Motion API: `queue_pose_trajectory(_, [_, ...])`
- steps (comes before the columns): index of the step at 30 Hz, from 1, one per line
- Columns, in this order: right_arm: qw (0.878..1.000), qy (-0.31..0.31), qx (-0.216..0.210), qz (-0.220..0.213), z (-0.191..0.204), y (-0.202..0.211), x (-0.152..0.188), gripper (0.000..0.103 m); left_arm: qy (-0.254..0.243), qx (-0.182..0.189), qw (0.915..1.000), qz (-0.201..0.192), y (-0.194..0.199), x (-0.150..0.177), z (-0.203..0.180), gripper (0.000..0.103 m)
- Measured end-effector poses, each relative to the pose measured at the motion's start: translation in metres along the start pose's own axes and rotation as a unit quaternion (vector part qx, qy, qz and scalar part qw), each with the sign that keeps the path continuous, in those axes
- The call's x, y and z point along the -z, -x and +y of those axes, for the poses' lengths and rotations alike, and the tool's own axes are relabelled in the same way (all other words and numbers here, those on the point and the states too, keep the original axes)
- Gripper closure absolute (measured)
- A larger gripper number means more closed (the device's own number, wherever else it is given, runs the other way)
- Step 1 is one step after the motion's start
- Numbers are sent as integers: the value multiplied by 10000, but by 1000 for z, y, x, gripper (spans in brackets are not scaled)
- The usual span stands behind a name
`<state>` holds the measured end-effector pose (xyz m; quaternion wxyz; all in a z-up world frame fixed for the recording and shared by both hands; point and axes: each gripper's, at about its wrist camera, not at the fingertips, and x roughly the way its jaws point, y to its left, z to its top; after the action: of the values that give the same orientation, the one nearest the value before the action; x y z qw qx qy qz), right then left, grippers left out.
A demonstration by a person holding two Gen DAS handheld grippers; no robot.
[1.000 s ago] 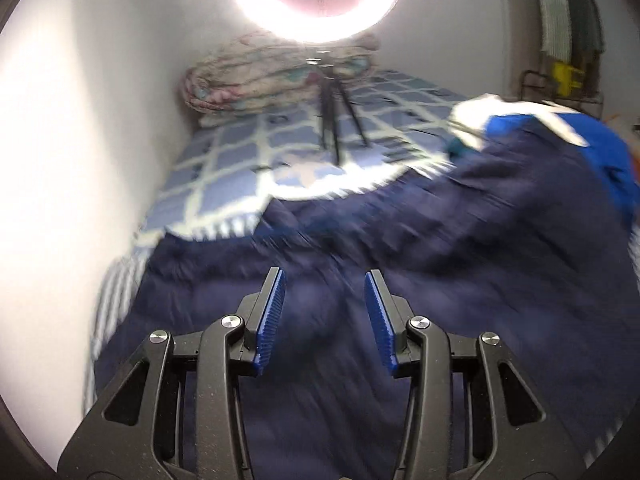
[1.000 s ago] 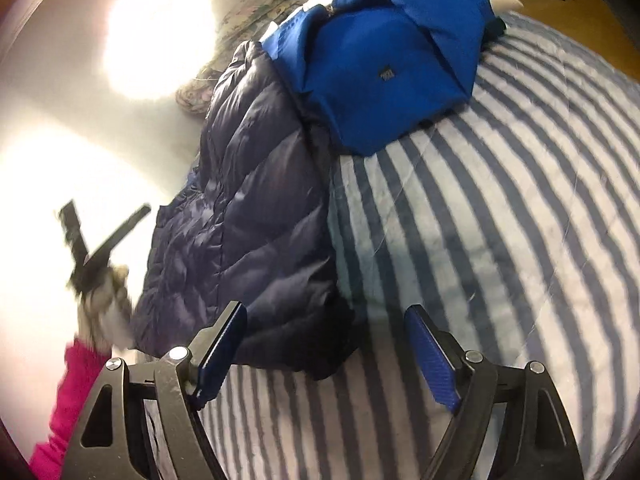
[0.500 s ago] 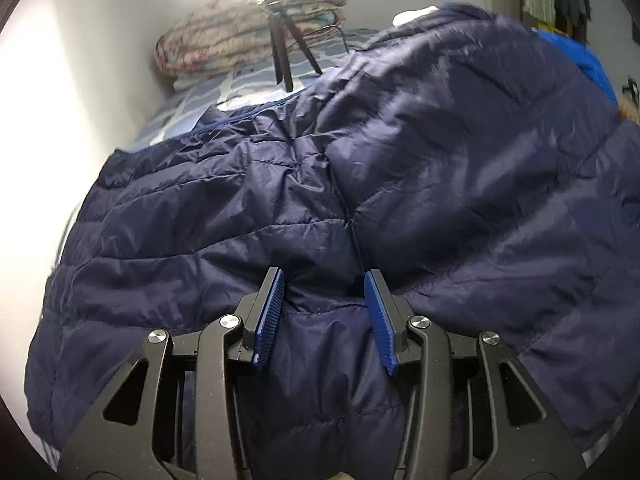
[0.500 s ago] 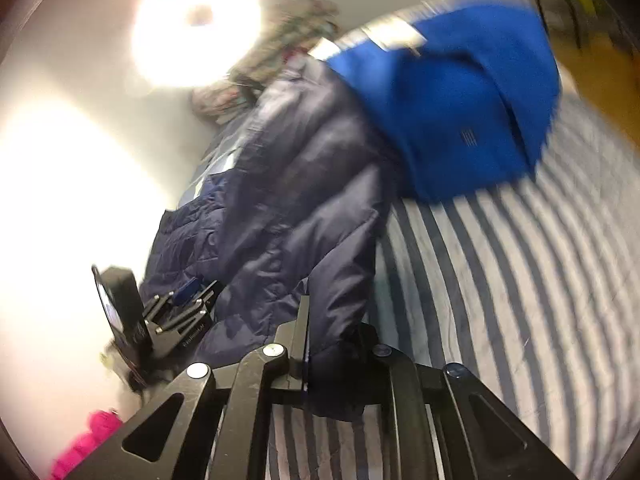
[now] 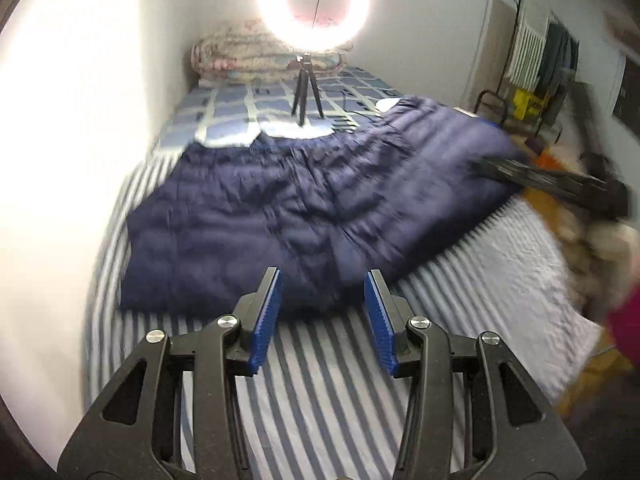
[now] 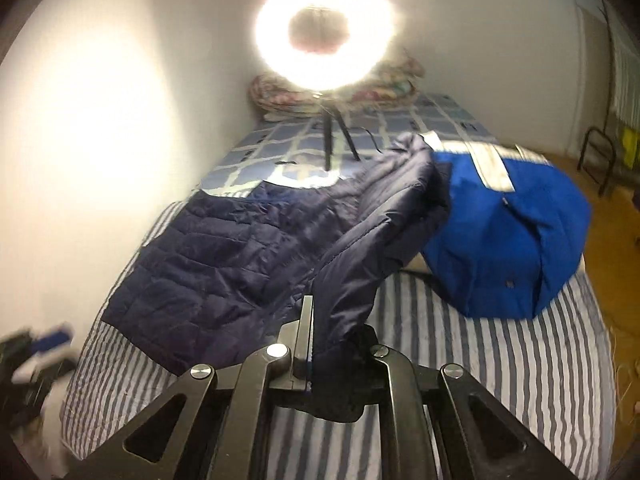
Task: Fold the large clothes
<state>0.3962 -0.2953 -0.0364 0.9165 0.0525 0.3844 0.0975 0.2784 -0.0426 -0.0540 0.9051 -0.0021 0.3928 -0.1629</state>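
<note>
A navy quilted puffer jacket (image 5: 288, 216) lies spread on the striped bed. My left gripper (image 5: 323, 308) is open and empty, just in front of the jacket's near hem. In the right wrist view the jacket (image 6: 224, 256) lies across the bed and my right gripper (image 6: 332, 344) is shut on its sleeve cuff (image 6: 348, 320), which is lifted off the sheet. The right gripper also shows blurred at the right of the left wrist view (image 5: 552, 184). The left gripper shows blurred at the lower left of the right wrist view (image 6: 40, 344).
A bright blue garment (image 6: 508, 236) lies on the bed right of the jacket. A ring light on a tripod (image 5: 307, 92) stands on a checked blanket (image 5: 240, 108). Folded quilts (image 5: 248, 56) are stacked by the wall. A chair and rack (image 5: 528, 92) stand at right.
My left gripper pulled back from on top of the jacket to in front of its hem. My right gripper, shut on the sleeve, has lifted it and swung to face up the bed.
</note>
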Motion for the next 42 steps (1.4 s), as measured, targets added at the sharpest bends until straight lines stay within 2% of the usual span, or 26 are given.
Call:
queue_pose_trajectory(5, [9996, 252, -53, -127, 36, -8, -15, 96, 342, 456, 9978, 343, 40, 46, 4, 59])
queue_pose_trajectory(9, [9983, 525, -143, -185, 68, -16, -23, 96, 637, 318, 9975, -42, 72, 64, 18, 59])
queue_pose_trajectory(14, [9950, 939, -237, -228, 117, -32, -33, 96, 1165, 476, 9920, -124, 87, 72, 42, 59])
queue_pose_trajectory(20, [9897, 1328, -484, -208, 182, -65, -41, 97, 1093, 337, 9926, -420, 105, 70, 49, 59])
queue_pose_trajectory(24, [9829, 1670, -771, -87, 244, -99, -37, 97, 1214, 327, 9910, -461, 111, 74, 59, 59])
queue_pose_trajectory(27, [9757, 1971, -958, 80, 293, -135, -24, 98, 1372, 281, 9890, -484, 114, 77, 70, 59])
queue_pose_trajectory(32, [9586, 2508, -1202, 619, 363, -203, 25, 98, 1593, 109, 9858, -514, 119, 82, 90, 59])
queue_pose_trajectory(37, [9435, 2890, -1345, 905, 381, -231, 61, 98, 1794, 6, 9823, -545, 124, 85, 104, 59])
queue_pose_trajectory(42, [9331, 3006, -1708, 989, 369, -221, 69, 98, 1796, -95, 9818, -607, 124, 84, 105, 59])
